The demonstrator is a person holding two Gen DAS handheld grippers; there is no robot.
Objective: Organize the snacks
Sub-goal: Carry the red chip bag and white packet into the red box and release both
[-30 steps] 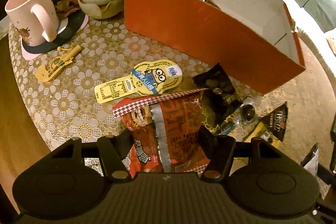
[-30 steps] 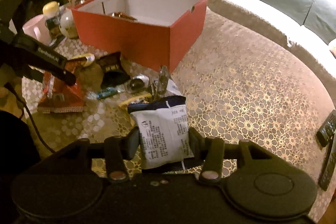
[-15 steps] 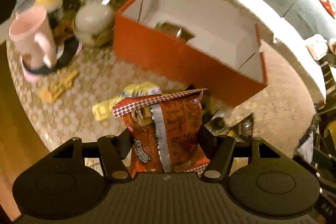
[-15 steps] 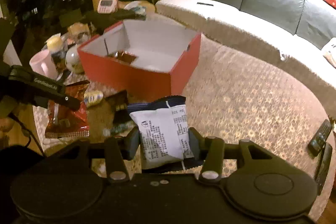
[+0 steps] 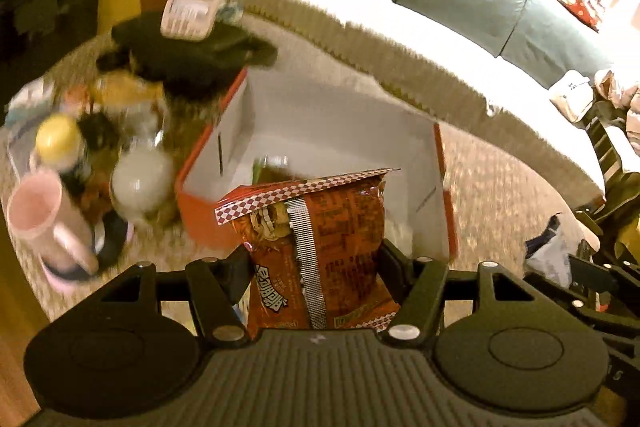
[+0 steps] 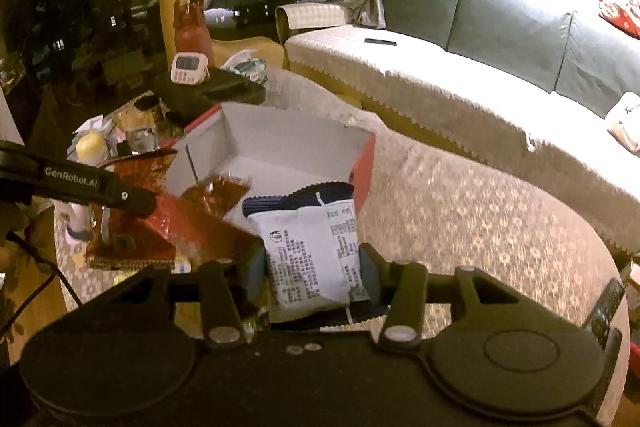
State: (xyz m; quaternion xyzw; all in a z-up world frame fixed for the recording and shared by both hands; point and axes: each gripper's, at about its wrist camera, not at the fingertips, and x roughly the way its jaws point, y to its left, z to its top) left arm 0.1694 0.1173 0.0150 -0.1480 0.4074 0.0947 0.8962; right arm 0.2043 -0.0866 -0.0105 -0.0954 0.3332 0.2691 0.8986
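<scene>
My left gripper [image 5: 314, 263] is shut on a red snack bag [image 5: 316, 243] with a checkered top edge, held in the air in front of the open red box [image 5: 320, 123]. The box has white inner walls and one dark packet [image 5: 270, 165] on its floor. My right gripper [image 6: 312, 267] is shut on a white snack packet [image 6: 312, 251] with a dark blue top, held above the table near the box [image 6: 280, 151]. The right wrist view also shows the left gripper and the red bag [image 6: 128, 227] at the box's left side, and a shiny packet [image 6: 220, 193] inside the box.
A pink mug [image 5: 48, 223], a yellow-capped jar [image 5: 58, 137] and a pale round pot [image 5: 138, 179] stand left of the box. A black stand with a white timer [image 6: 188, 67] is behind it. A sofa [image 6: 500, 39] runs along the back. A remote [image 6: 604, 311] lies at the table's right edge.
Both grippers have risen from the table with their packets and come closer to the red box. The loose snacks on the table have dropped out of sight.
</scene>
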